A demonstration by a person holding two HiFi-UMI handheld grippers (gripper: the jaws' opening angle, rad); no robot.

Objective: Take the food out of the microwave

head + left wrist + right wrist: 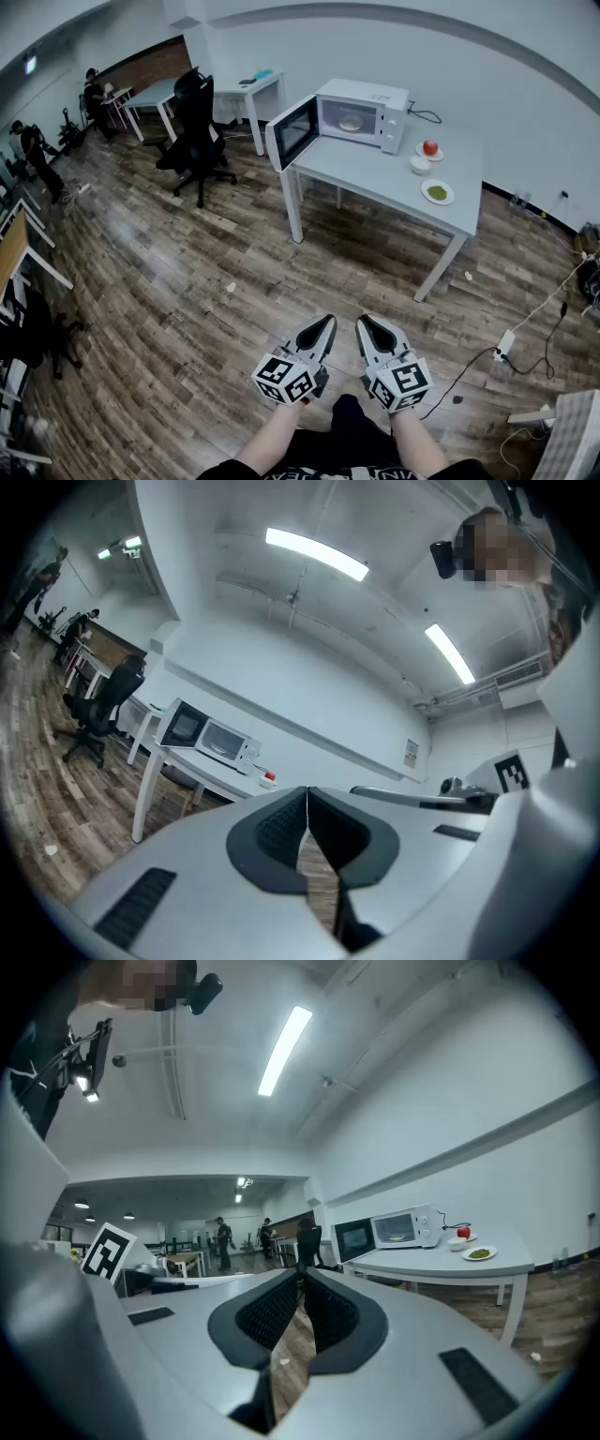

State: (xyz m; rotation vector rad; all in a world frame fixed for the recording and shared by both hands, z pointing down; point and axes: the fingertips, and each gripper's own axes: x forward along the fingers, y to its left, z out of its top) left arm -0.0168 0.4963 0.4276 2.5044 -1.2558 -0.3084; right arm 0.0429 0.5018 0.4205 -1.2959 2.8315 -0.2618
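While the left gripper (324,323) and right gripper (365,323) are pressed together, the food (351,123) lies well ahead, inside the open microwave (373,94).

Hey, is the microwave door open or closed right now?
Open. On the white microwave, the dark-glass door stands swung out sideways, and pale food shows inside.

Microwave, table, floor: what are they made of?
Microwave: smooth white casing, painted metal or plastic; dark door window, likely glass. Table: matte pale top, probably laminate; thin white legs look metal. Floor: brown planks with grain and seams, wood or wood-look laminate.
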